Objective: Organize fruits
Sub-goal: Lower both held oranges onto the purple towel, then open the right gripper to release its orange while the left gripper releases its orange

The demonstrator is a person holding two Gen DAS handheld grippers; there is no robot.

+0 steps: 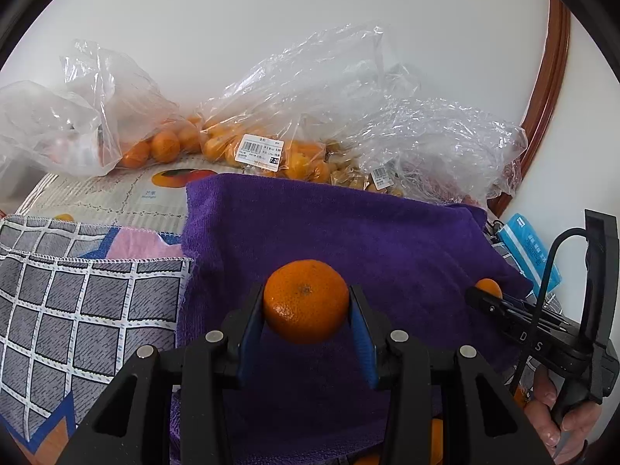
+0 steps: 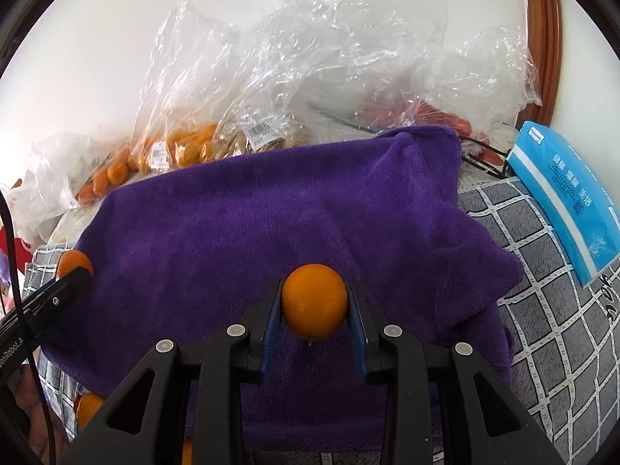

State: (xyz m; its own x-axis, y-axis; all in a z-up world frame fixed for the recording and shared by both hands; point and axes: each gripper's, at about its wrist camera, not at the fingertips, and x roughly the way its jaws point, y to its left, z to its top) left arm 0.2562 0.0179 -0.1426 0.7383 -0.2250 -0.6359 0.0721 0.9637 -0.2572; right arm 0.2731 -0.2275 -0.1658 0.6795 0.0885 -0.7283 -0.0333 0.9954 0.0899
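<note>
My left gripper (image 1: 306, 304) is shut on a mandarin (image 1: 306, 300) with a rough skin, held just above a purple towel (image 1: 368, 232). My right gripper (image 2: 314, 306) is shut on a smaller, smooth orange fruit (image 2: 314, 300) over the same purple towel (image 2: 252, 224). Seen from the left wrist, the right gripper (image 1: 480, 294) comes in from the right edge with its orange fruit (image 1: 489, 286) at the tip, a hand below it. Seen from the right wrist, the left gripper (image 2: 73, 277) enters at the left with its mandarin (image 2: 73, 261).
Clear plastic bags of oranges (image 1: 248, 143) lie along the back by the white wall, also bags (image 2: 182, 147). A grey checked cloth (image 1: 77, 310) lies left, a blue tissue pack (image 2: 562, 193) right. Loose oranges (image 2: 89, 407) sit near the towel's front edge. A wooden frame (image 1: 550, 89) curves at right.
</note>
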